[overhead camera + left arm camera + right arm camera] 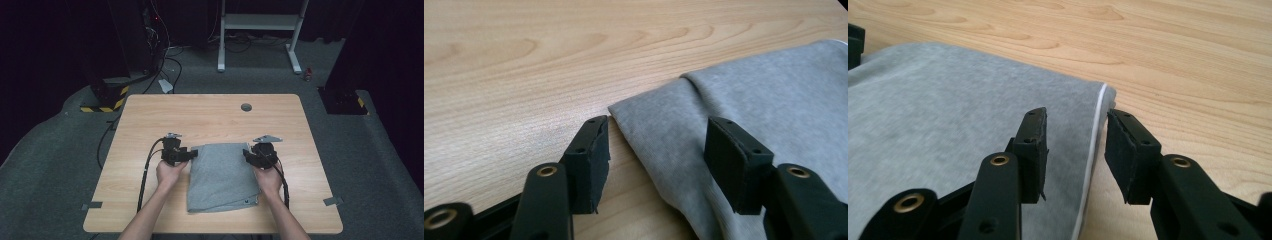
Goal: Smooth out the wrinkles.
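Observation:
A folded grey cloth lies flat on the wooden table, near its front middle. My left gripper sits at the cloth's far left corner. In the left gripper view its jaws stand open, straddling that corner of the cloth without pressing it. My right gripper is at the cloth's far right corner. In the right gripper view its jaws are open around the cloth's white-trimmed edge, one pad over the fabric and one over bare wood.
A grey round grommet sits in the table's far middle. Beyond the table stand a white metal frame and a dark stand with a yellow-and-black striped base, with cables on the grey floor.

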Demonstrator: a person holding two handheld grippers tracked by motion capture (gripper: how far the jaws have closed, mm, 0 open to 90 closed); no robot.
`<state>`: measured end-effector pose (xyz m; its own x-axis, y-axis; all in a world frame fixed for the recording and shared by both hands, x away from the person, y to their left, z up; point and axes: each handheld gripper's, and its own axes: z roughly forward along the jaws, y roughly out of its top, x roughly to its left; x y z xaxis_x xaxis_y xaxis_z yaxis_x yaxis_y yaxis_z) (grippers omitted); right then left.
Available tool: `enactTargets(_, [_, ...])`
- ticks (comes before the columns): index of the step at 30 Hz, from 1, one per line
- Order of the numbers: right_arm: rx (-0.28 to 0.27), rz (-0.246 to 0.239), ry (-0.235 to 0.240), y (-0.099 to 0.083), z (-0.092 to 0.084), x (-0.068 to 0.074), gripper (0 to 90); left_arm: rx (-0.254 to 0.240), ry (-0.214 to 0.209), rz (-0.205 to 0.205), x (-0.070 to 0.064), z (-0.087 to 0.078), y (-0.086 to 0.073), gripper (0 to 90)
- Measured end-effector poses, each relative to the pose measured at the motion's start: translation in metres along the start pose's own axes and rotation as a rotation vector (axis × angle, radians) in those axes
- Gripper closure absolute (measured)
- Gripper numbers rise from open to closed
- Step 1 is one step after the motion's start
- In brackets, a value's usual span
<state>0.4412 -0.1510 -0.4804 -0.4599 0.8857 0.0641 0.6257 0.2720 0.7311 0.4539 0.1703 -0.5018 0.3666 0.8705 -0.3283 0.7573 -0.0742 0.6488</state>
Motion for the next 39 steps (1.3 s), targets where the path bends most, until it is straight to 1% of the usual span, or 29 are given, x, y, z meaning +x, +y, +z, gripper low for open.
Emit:
enactTargets(1, [0.010,-0.003,-0.004,0.001,0.003,0.001,60.4,0.015,-0.006,0.001,0.000,0.004,0.001,45.1])
enactTargets(3, [0.050,-0.026,-0.016,0.001,0.012,0.002,62.0,0.019,-0.022,0.014,-0.001,0.006,0.003,51.2])
enactTargets(4, [0.061,-0.034,-0.021,0.001,0.015,0.003,64.6,0.018,-0.030,0.018,-0.003,0.006,0.004,54.4])
enactTargets(6, [0.068,-0.033,-0.013,-0.001,0.018,0.002,73.1,0.008,-0.036,0.046,-0.005,0.006,0.006,65.0])
enactTargets(7, [0.067,-0.038,-0.009,-0.001,0.018,0.002,78.2,0.008,-0.042,0.049,-0.005,0.006,0.007,72.2])
enactTargets(9, [0.062,-0.034,0.000,-0.001,0.016,0.000,82.2,0.022,-0.053,0.037,-0.002,0.007,0.006,85.1])
enactTargets(10, [0.061,-0.032,0.003,-0.001,0.015,-0.001,82.8,0.021,-0.052,0.035,0.000,0.007,0.006,87.1])
enactTargets(11, [0.059,-0.040,0.002,-0.001,0.013,-0.002,83.4,0.014,-0.046,0.043,0.000,0.006,0.006,87.9])
enactTargets(13, [0.052,-0.048,-0.004,-0.001,0.011,-0.002,84.2,-0.039,-0.010,0.073,-0.001,-0.002,0.008,88.9])
enactTargets(15, [0.035,-0.059,-0.015,-0.002,0.008,-0.002,84.7,-0.085,0.004,0.079,-0.002,-0.009,0.010,89.2])
enactTargets(17, [0.015,-0.064,-0.025,-0.003,0.004,-0.003,84.8,-0.115,0.027,0.087,0.001,-0.014,0.012,89.3])
enactTargets(18, [0.011,-0.061,-0.032,-0.003,0.004,-0.004,84.8,-0.092,0.037,0.091,0.003,-0.013,0.014,89.2])
enactTargets(19, [0.017,-0.060,-0.029,-0.002,0.005,-0.005,84.6,-0.078,0.049,0.095,0.004,-0.010,0.015,88.9])
enactTargets(20, [0.028,-0.056,-0.027,-0.002,0.007,-0.006,84.0,-0.085,0.060,0.100,0.004,-0.008,0.015,87.7])
enactTargets(21, [0.033,-0.054,-0.033,-0.003,0.009,-0.006,82.2,-0.101,0.072,0.106,0.003,-0.008,0.016,84.5])
enactTargets(23, [0.033,-0.034,-0.037,-0.004,0.012,-0.006,72.9,-0.118,0.058,0.103,-0.001,-0.010,0.015,68.4])
enactTargets(24, [0.026,-0.029,-0.036,-0.005,0.010,-0.006,70.1,-0.133,0.062,0.130,-0.007,-0.013,0.014,62.7])
enactTargets(25, [0.002,-0.033,-0.042,-0.006,0.006,-0.004,68.5,-0.140,0.062,0.152,-0.011,-0.016,0.012,59.2])
enactTargets(26, [-0.017,-0.037,-0.041,-0.007,0.002,-0.003,67.9,-0.145,0.048,0.181,-0.018,-0.019,0.009,56.7])
enactTargets(27, [-0.041,-0.034,-0.034,-0.008,-0.003,-0.001,67.5,-0.150,0.021,0.207,-0.024,-0.022,0.005,55.6])
enactTargets(29, [-0.089,-0.048,-0.007,-0.012,-0.015,0.005,67.6,-0.148,-0.026,0.266,-0.038,-0.026,-0.005,53.8])
enactTargets(31, [-0.107,-0.075,0.042,-0.017,-0.022,0.014,67.9,-0.140,-0.049,0.308,-0.048,-0.026,-0.016,53.5])
enactTargets(32, [-0.102,-0.087,0.071,-0.020,-0.023,0.019,67.9,-0.125,-0.048,0.325,-0.050,-0.024,-0.021,53.5])
enactTargets(33, [-0.084,-0.107,0.092,-0.024,-0.021,0.023,68.0,-0.096,-0.043,0.329,-0.049,-0.019,-0.026,53.5])
enactTargets(34, [-0.050,-0.118,0.109,-0.028,-0.017,0.028,68.0,-0.057,-0.045,0.323,-0.045,-0.013,-0.029,53.5])
enactTargets(35, [-0.016,-0.122,0.118,-0.032,-0.012,0.029,67.9,-0.038,-0.045,0.316,-0.042,-0.009,-0.030,53.3])
enactTargets(37, [0.024,-0.117,0.116,-0.039,-0.003,0.028,67.6,-0.032,-0.054,0.264,-0.033,-0.007,-0.031,50.8])
enactTargets(38, [0.024,-0.097,0.122,-0.043,0.000,0.024,66.9,-0.033,-0.047,0.259,-0.034,-0.009,-0.031,49.2])
enactTargets(39, [0.025,-0.079,0.126,-0.044,-0.001,0.023,66.1,-0.049,-0.027,0.298,-0.037,-0.014,-0.031,48.5])
